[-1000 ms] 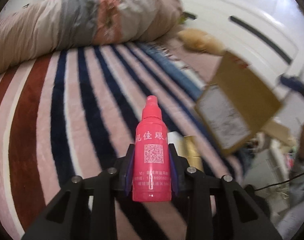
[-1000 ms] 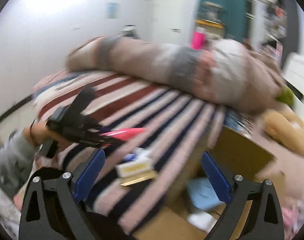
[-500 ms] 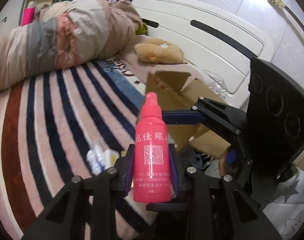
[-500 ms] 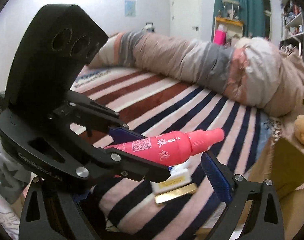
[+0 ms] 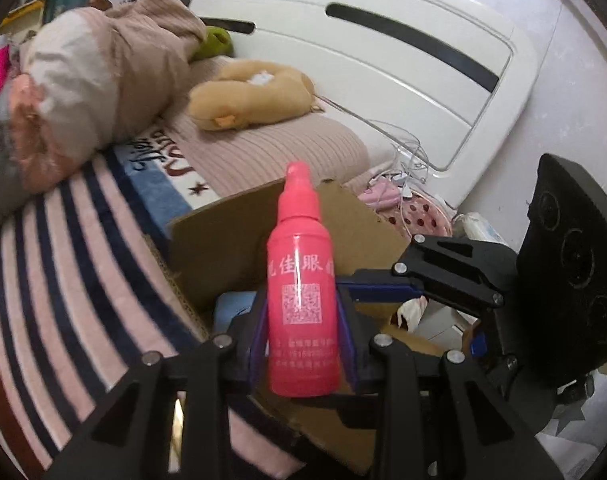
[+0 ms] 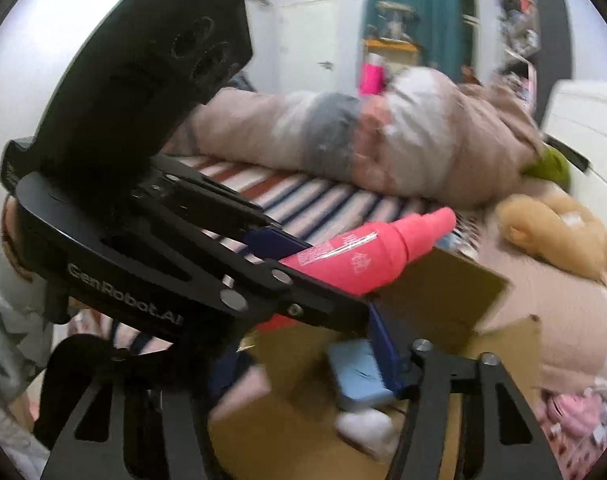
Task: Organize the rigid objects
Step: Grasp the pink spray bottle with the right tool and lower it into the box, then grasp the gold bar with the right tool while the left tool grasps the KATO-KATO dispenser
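My left gripper (image 5: 301,344) is shut on a pink spray bottle (image 5: 301,300) with a QR label, held upright over an open cardboard box (image 5: 223,248). The bottle also shows in the right wrist view (image 6: 363,256), lying across the frame above the box flap (image 6: 439,292). My right gripper (image 6: 263,360) is open and empty; its blue pad (image 6: 383,356) sits over the box, and the left gripper's body hides its left finger. It shows in the left wrist view (image 5: 443,280) just right of the bottle. A light blue item (image 6: 355,376) lies inside the box.
The striped blanket (image 5: 63,300) covers the bed, with a rolled duvet (image 5: 83,80) and a tan plush toy (image 5: 251,96) at the back. A white headboard (image 5: 383,60) stands behind. White cables (image 5: 407,160) and a pink dotted item (image 5: 419,216) lie beside the box.
My left gripper has carried the pink bottle rightward off the striped blanket to above the cardboard box. The right gripper has come close beside it over the box.
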